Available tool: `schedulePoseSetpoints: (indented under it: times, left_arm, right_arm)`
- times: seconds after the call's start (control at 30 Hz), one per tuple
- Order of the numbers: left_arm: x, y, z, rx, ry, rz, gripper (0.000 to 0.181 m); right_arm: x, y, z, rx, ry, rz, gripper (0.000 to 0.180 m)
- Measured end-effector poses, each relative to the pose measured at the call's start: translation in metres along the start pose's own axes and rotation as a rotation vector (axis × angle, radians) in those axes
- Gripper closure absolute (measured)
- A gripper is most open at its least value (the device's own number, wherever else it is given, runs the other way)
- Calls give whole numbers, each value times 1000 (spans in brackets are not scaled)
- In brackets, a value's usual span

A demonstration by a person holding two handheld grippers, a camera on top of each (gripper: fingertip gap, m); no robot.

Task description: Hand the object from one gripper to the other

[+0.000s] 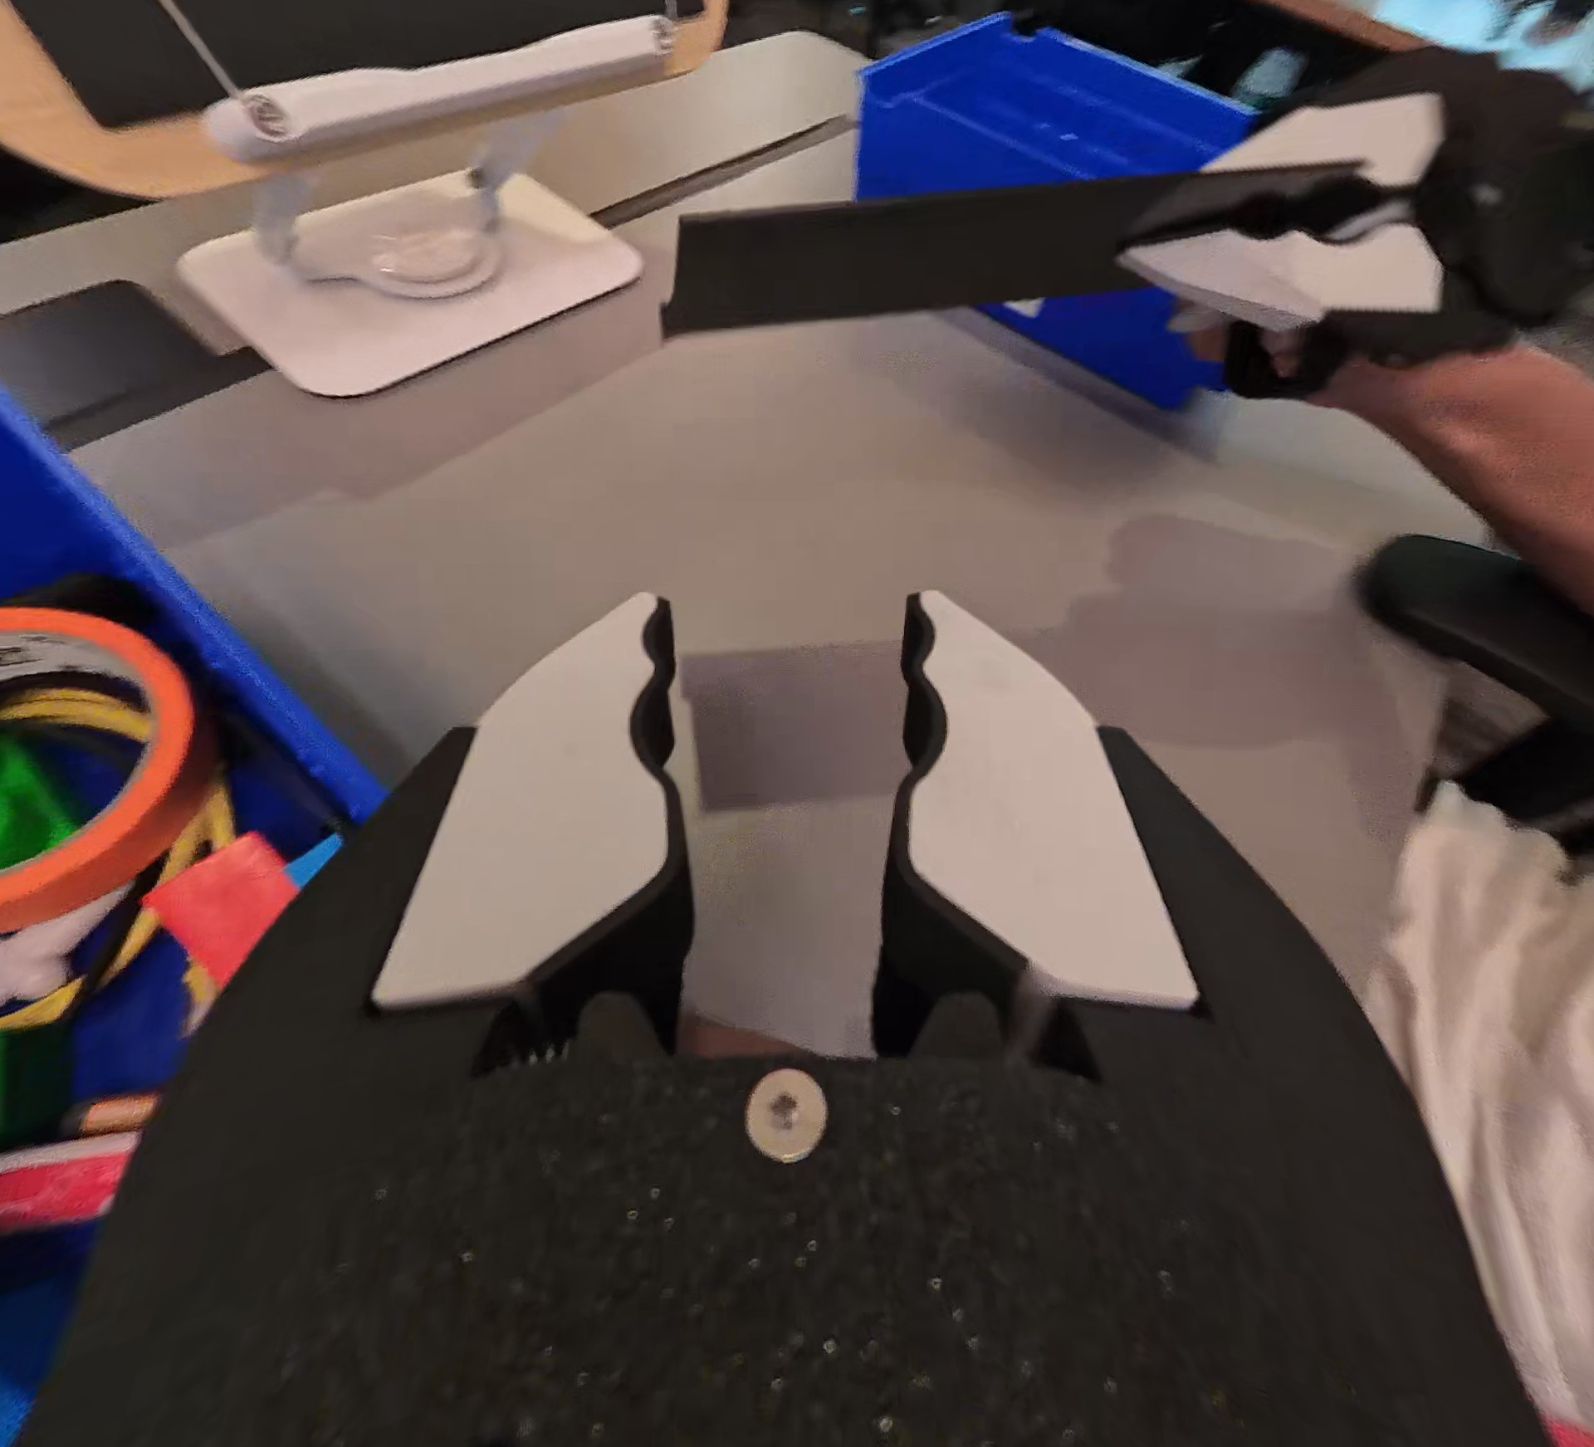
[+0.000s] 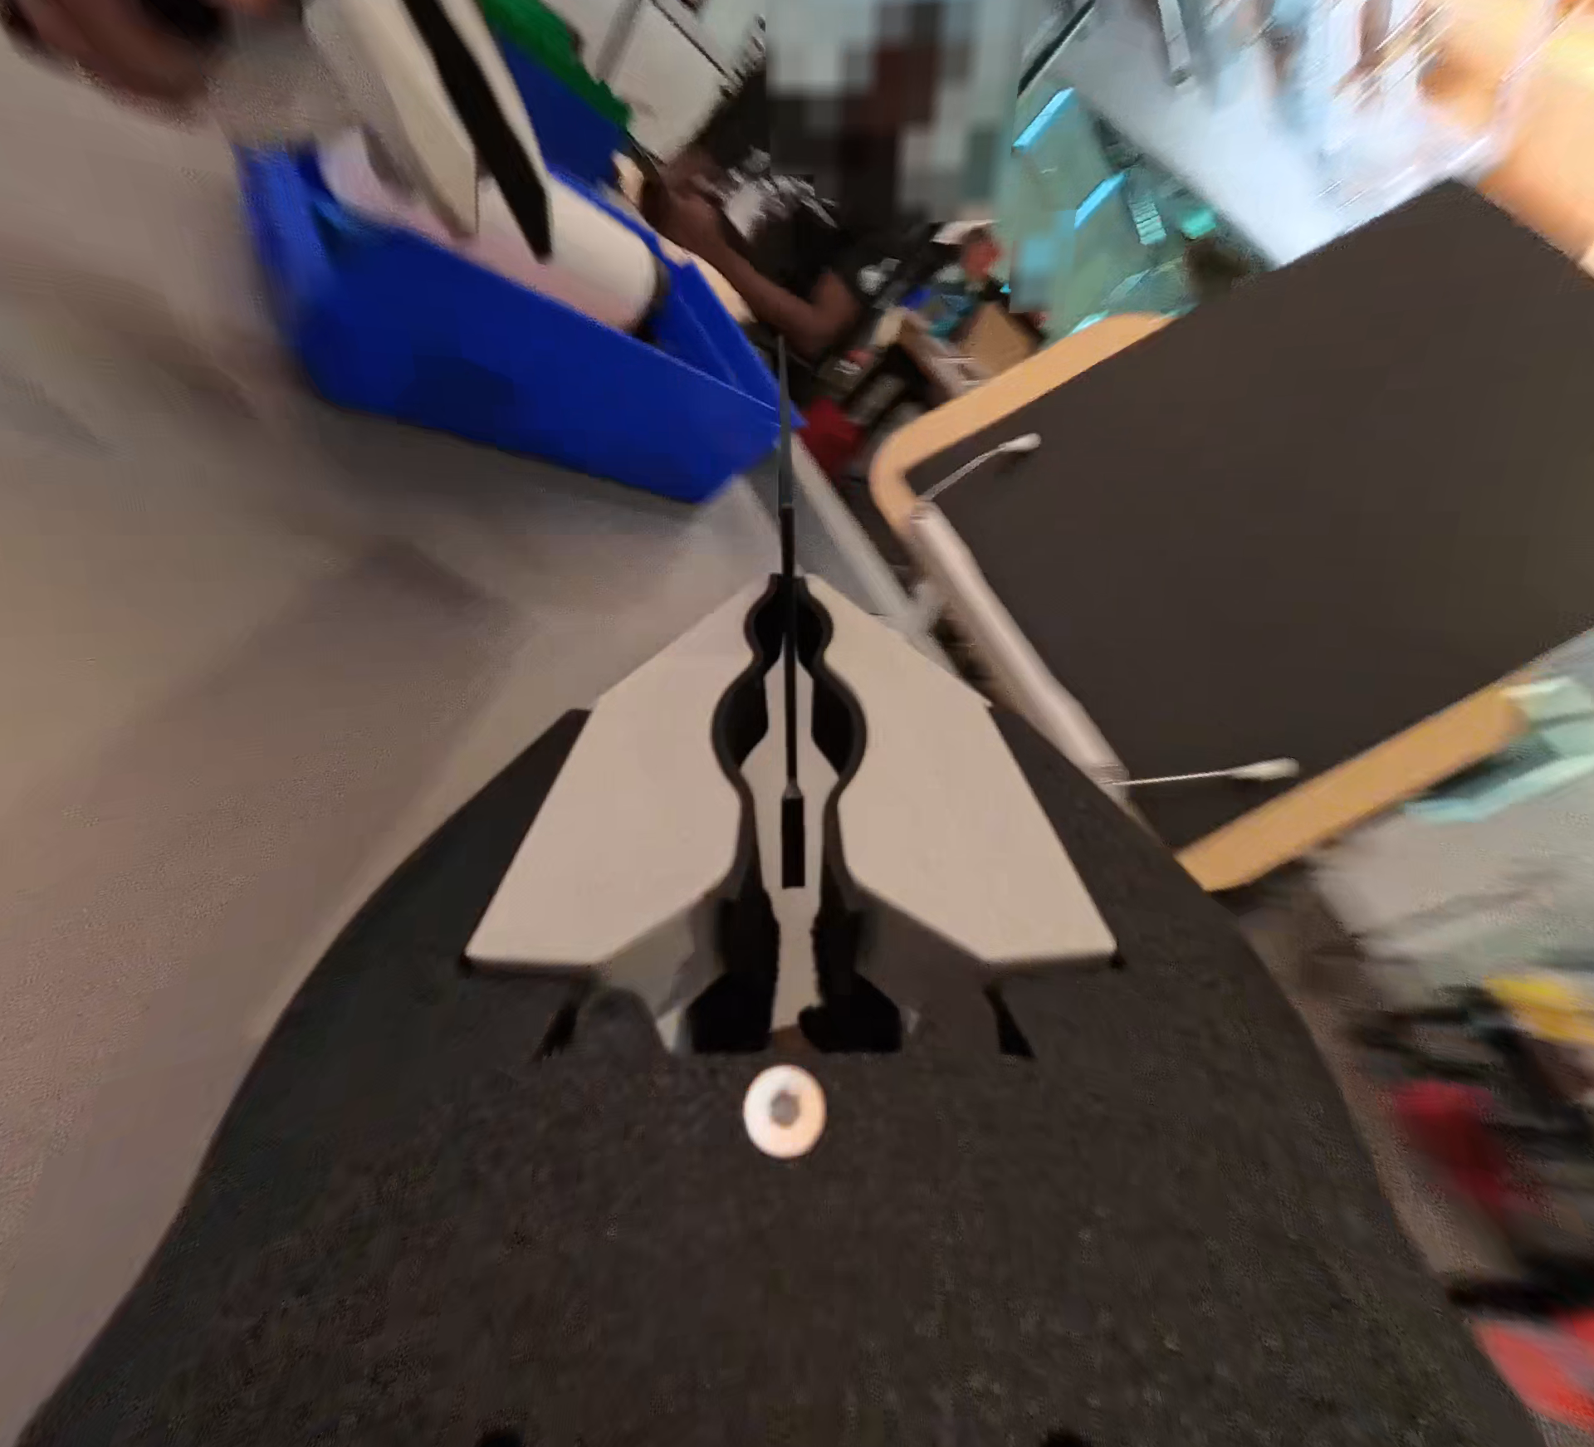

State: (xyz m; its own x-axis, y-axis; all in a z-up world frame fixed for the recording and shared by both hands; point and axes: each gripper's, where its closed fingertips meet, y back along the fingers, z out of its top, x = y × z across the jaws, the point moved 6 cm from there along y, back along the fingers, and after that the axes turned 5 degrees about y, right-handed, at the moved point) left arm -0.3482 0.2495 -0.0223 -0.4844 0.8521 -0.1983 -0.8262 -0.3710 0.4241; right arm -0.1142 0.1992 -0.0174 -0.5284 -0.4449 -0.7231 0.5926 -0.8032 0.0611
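Note:
The object is a long flat black strip. My right gripper is shut on one end of it and holds it level above the grey table, its free end pointing left. In the right wrist view the strip shows edge-on as a thin black line between the closed fingers of my right gripper. My left gripper is open and empty, low over the table, below and in front of the strip and apart from it. It also shows blurred at the top left of the right wrist view.
A blue bin stands behind the strip. Another blue bin at the left holds an orange tape roll and cables. A monitor with a white stand is at the back left. A black chair armrest is at the right.

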Motion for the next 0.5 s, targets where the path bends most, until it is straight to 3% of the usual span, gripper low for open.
schedulePoseSetpoints:
  times: [0.07, 0.13, 0.23, 0.33, 0.5]
  left_arm:
    - [-4, -3, 5, -7, -86, 107, 126]
    - [-19, -4, 11, -1, -313, 211, 127]
    - [-56, -7, 3, 80, -667, 202, 131]
    - [-71, -18, -17, 256, -906, 242, 129]
    - [-81, -34, -35, 308, -1029, 224, 146]
  right_arm:
    - [13, -5, 3, 79, 320, -92, 178]
    - [33, -11, 4, 115, 500, -57, 179]
    - [55, -18, 6, 98, 433, 93, 178]
    - [67, -16, 13, 52, 383, 201, 178]
    - [78, -8, 40, -57, 306, 316, 178]
